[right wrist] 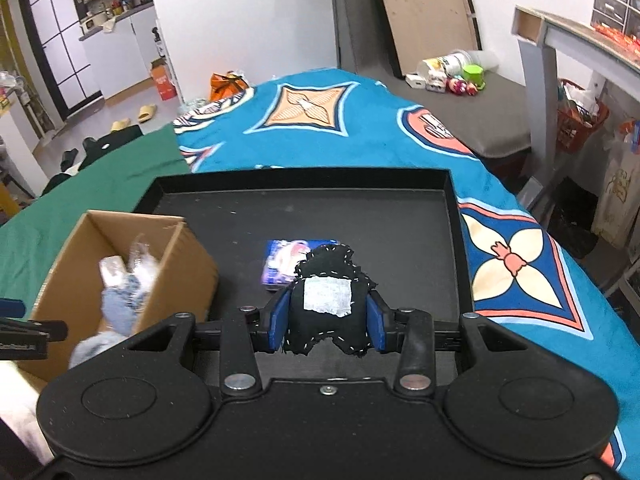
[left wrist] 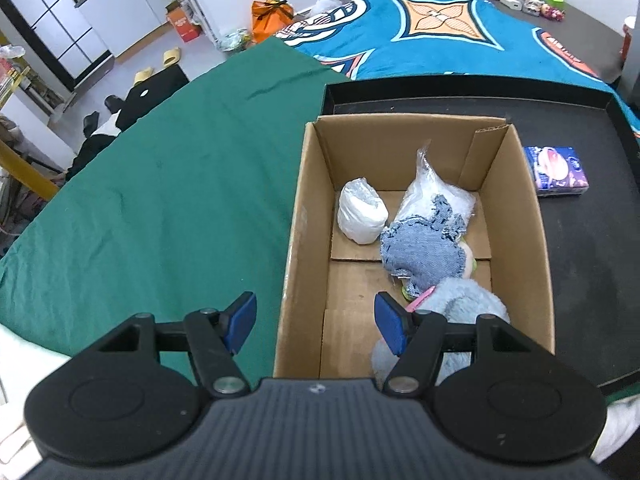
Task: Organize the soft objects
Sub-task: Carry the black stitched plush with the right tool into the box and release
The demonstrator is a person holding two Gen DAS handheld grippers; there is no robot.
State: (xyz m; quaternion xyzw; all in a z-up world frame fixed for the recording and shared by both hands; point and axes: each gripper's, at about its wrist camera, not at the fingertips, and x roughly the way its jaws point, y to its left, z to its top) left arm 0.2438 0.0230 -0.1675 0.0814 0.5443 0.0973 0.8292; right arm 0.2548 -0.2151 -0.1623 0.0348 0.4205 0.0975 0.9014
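A cardboard box (left wrist: 308,216) stands on a black tray (left wrist: 592,240) and holds a white wrapped bundle (left wrist: 362,214), a clear plastic bag (left wrist: 434,192), a denim stuffed toy (left wrist: 424,250) and a light blue plush (left wrist: 464,304). My left gripper (left wrist: 316,322) is open and empty above the box's near left wall. My right gripper (right wrist: 328,316) is shut on a black stitched stuffed toy (right wrist: 328,300) with a white patch, held above the tray (right wrist: 360,216). A blue tissue pack (right wrist: 280,264) lies on the tray behind it, also in the left wrist view (left wrist: 558,172). The box (right wrist: 176,276) is to its left.
The tray sits on a bed with a green cloth (left wrist: 160,184) on the left and a teal patterned blanket (right wrist: 520,256) on the right and behind. A grey shelf leg (right wrist: 540,120) and clutter stand at the far right.
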